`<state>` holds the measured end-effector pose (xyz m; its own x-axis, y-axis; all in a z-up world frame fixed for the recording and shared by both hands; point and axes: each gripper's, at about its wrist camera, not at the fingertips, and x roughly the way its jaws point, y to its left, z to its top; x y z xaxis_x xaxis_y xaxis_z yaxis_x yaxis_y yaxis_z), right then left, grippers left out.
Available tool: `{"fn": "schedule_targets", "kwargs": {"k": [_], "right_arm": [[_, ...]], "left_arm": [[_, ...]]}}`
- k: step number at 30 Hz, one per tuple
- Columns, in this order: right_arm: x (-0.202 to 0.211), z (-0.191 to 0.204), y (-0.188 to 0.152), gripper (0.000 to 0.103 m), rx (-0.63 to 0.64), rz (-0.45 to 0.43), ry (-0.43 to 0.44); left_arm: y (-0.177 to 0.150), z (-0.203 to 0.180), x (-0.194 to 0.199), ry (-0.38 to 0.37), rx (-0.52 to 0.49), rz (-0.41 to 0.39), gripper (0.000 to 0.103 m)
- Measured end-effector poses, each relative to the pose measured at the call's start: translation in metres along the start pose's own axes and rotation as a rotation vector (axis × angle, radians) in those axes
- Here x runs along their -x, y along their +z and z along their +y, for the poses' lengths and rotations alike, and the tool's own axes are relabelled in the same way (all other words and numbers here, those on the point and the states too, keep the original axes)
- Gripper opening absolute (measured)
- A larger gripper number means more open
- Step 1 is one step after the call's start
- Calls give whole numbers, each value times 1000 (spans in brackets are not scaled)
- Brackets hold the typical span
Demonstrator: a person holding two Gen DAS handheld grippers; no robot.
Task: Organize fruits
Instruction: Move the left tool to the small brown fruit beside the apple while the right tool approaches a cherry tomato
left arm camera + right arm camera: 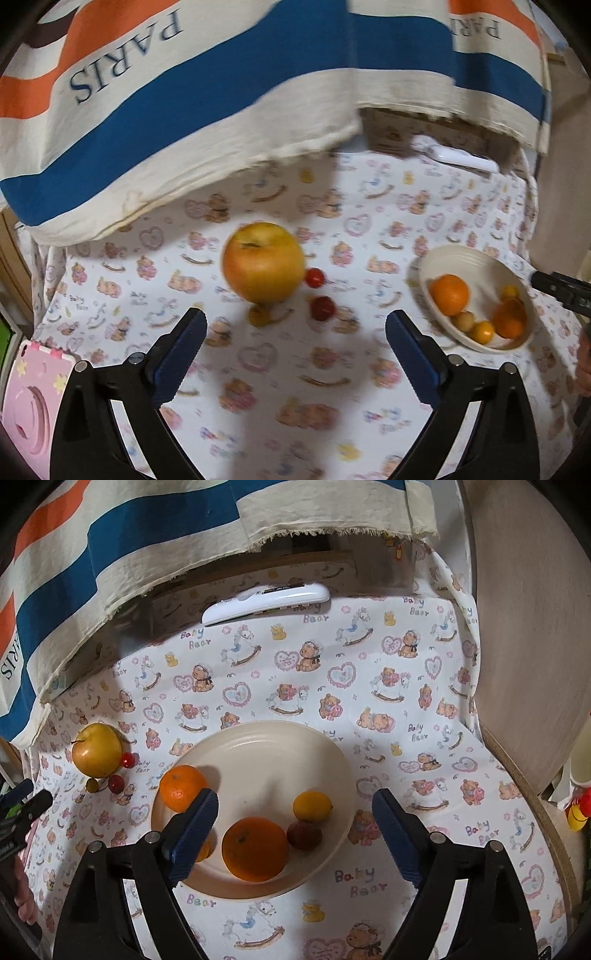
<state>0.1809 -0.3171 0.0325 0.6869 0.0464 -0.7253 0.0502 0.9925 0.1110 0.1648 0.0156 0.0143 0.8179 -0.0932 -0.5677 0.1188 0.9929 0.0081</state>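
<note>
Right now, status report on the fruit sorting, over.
Left gripper open, empty, facing big yellow-orange apple on cloth. Right gripper open, empty, over cream round bowl holding oranges. Small red fruits beside apple; path clear.

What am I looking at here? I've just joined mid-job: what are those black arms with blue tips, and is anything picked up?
There is no robot: a person holds a hand gripper in each hand, each with its own camera looking along its fingers. One picture is from the left gripper, the other from the right gripper. Both stand open and hold nothing. On the teddy-print tablecloth lies a cream bowl with two oranges, a lemon and some smaller fruit. Outside the bowl sit an apple, two small red fruits and a small yellowish one. A white remote control lies at the far edge.
</note>
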Motion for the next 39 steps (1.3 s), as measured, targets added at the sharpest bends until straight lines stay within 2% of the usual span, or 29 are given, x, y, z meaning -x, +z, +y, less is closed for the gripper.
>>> {"fn": "schedule_targets", "kwargs": {"k": [4,10,17,21,25,31,32,34,36,39], "right_arm": [[-3,1,-2,87,4,0,-7],[-5,6,-4,87,22,-10,-7],[4,24,-11,87,5,-29,-3],[8,60,-10,87,71,-66,28],[5,92,-2,87,116,-96,206],[-23,152,12,87,202,-37,221],[-30,163,12,86,220,-22,226],[-42,178,10,72,244,10,235],[-58,195,6,63,262,60,258],[-75,210,1,58,280,81,258]], "left_arm": [[-1,19,-11,37,-2,-28,97],[-8,41,-21,23,39,-56,97],[-13,56,-30,12,104,-37,97],[-14,60,-31,18,120,-43,97],[-13,63,-26,51,114,-71,97],[-12,75,-27,66,159,-49,97],[-12,77,-27,81,163,-48,97],[-12,78,-28,91,170,-45,97],[-14,80,-31,89,177,-32,97],[-14,80,-32,87,175,-29,96]]}}
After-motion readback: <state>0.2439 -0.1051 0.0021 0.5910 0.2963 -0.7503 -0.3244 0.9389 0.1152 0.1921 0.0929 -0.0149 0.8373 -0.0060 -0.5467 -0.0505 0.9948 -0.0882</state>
